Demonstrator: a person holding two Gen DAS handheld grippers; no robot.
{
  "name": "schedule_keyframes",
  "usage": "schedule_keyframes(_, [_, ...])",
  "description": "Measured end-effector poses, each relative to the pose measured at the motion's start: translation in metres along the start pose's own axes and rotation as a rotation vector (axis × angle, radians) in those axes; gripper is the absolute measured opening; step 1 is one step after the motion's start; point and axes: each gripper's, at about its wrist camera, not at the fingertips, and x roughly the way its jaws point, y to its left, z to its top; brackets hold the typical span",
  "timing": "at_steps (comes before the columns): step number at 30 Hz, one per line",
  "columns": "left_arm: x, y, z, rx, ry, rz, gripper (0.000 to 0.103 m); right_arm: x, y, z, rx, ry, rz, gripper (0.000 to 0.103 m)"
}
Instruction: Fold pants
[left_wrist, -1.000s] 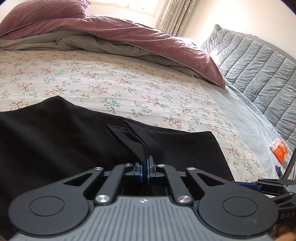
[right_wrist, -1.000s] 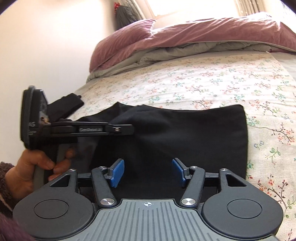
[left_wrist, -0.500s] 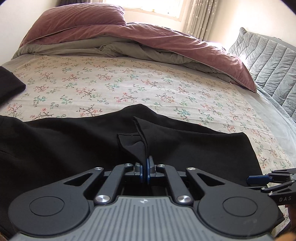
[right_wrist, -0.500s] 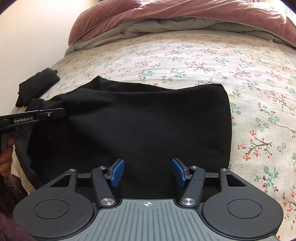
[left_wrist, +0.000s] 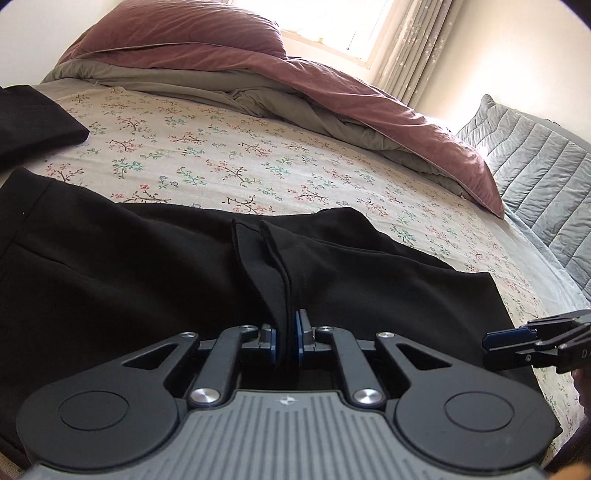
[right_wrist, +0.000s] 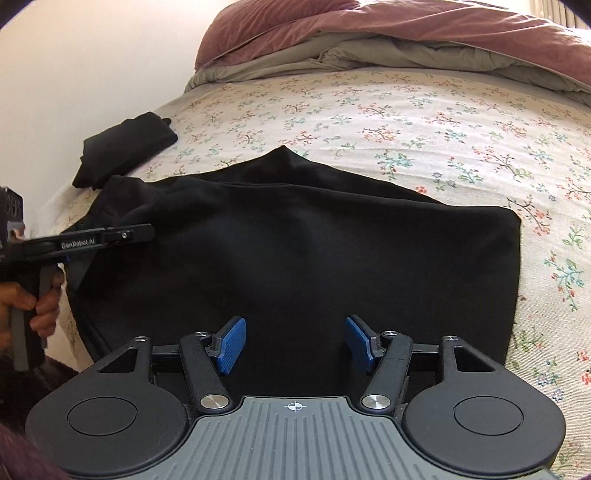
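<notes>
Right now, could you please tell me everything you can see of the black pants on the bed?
The black pants are soft, matte fabric, folded into a wide panel lying flat on the floral bedsheet. The left gripper is shut on a raised pinch of layered edges; the right gripper hovers open over the near edge.

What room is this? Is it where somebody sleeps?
Most likely a bedroom. A bed with a flowery sheet has a pushed-back purple duvet at its far end, and a curtained window is behind it. Black pants lie on the bed.
</notes>
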Motion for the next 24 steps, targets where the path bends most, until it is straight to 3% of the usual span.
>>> schedule_keyframes(2, [-0.002,0.007,-0.007,-0.013,0.005,-0.028,0.028,0.013,0.011,0.017,0.026,0.047,0.036,0.060])
schedule_keyframes(8, [-0.012,0.001,-0.012,0.046,-0.025,-0.038,0.028,0.058,0.054,0.062,0.098,0.117,0.087,0.063])
schedule_keyframes(14, [-0.015,-0.019,-0.021,0.214,-0.070,-0.025,0.028,0.106,0.103,0.097,0.149,0.156,0.107,0.067])
schedule_keyframes(19, [-0.015,-0.028,-0.029,0.310,-0.076,-0.011,0.028,0.132,0.131,0.113,0.117,0.190,0.022,0.067])
schedule_keyframes(21, [-0.018,-0.027,-0.029,0.309,-0.073,-0.011,0.028,0.142,0.142,0.112,0.062,0.205,-0.083,0.066])
schedule_keyframes(22, [-0.019,-0.025,-0.028,0.303,-0.065,-0.011,0.028,0.146,0.147,0.110,0.028,0.208,-0.136,0.064])
schedule_keyframes(23, [-0.020,-0.023,-0.028,0.294,-0.052,-0.014,0.028,0.148,0.150,0.108,-0.005,0.207,-0.172,0.054])
schedule_keyframes(24, [-0.020,-0.020,-0.026,0.277,-0.015,-0.025,0.028,0.150,0.151,0.106,-0.028,0.209,-0.200,0.036])
